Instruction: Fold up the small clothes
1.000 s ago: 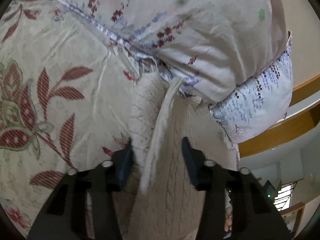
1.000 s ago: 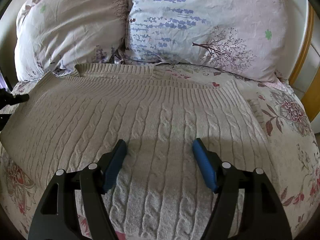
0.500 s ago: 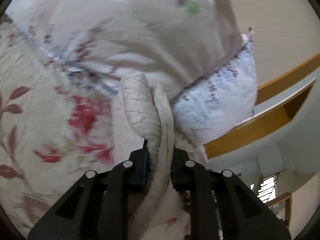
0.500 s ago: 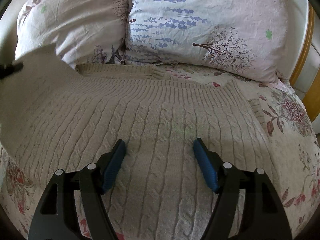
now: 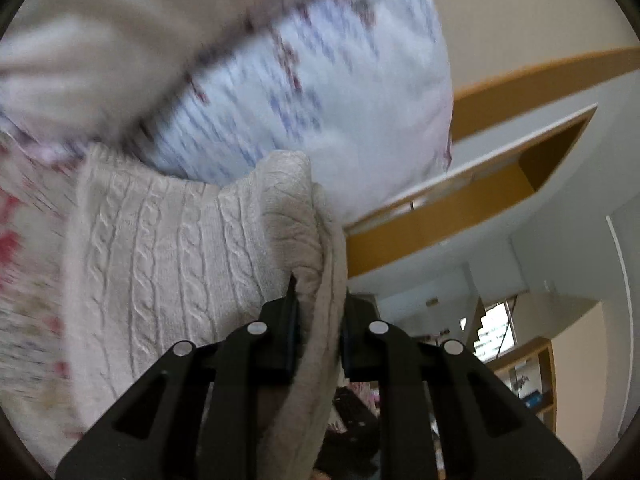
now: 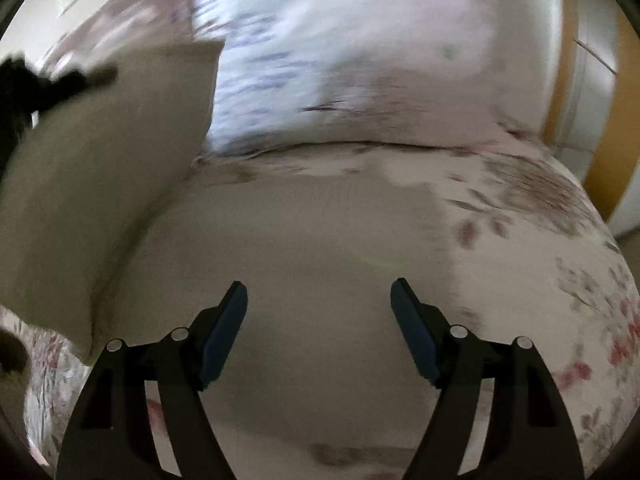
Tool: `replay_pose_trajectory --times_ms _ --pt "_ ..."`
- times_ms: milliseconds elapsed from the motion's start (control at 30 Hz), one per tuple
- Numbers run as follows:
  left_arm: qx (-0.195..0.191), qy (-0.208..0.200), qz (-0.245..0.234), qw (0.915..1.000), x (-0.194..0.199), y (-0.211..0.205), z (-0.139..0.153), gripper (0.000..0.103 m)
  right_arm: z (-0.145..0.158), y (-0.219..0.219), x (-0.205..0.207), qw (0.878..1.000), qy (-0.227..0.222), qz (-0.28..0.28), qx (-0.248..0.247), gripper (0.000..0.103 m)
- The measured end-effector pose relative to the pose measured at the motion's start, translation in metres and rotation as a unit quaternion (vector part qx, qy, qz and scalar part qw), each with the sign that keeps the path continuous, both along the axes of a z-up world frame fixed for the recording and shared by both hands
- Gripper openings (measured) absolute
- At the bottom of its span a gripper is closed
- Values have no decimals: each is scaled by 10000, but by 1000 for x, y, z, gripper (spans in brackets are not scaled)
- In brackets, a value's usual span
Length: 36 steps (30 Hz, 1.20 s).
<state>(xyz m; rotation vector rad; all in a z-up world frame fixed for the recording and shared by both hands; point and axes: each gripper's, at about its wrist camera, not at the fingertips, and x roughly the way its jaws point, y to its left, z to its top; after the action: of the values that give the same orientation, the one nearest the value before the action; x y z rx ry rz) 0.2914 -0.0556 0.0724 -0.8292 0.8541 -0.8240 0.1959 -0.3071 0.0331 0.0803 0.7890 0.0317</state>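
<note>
On the bed point(image 6: 540, 216), the left hand-held gripper point(image 5: 318, 336) has clamped the sweater point(image 5: 168, 264) edge and lifted it, starting a fold; the right hand-held gripper point(image 6: 318, 332) hovers released.

A bed sheet point(image 6: 540, 216) printed with red and brown flowers covers the bed. At its head two pillows lean side by side: a pale pink pillow point(image 5: 100, 40) and a white pillow with blue and purple sprigs point(image 5: 320, 92), their edges touching. Motion blur smears both prints. Behind the pillows runs a wooden headboard point(image 5: 532, 76), with a cream wall point(image 5: 520, 4) above it. Farther off, in the left wrist view, stand a bright window point(image 5: 494, 332) and a wooden shelf unit point(image 5: 536, 384) holding small items too blurred to tell.
</note>
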Motion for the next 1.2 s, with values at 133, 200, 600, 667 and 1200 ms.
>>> replay_pose_trajectory --times_ms 133,200,600,667,1200 --pt "340 507 -574 9965 7 -56 -40 25 -1 -45 -4 9978 39 -533 391 75" --pt "185 759 -1054 9914 5 -72 -55 28 2 -58 -7 9961 28 -652 596 75" --pt "1483 -502 494 9864 -32 32 -6 75 17 -69 16 9578 423 241 2834 75" --pt "1717 -305 706 9821 -29 41 -22 75 7 -65 30 9447 739 328 3179 70" --pt "1623 304 175 9861 -25 34 -75 77 -26 -40 77 9325 1355 325 3333 19"
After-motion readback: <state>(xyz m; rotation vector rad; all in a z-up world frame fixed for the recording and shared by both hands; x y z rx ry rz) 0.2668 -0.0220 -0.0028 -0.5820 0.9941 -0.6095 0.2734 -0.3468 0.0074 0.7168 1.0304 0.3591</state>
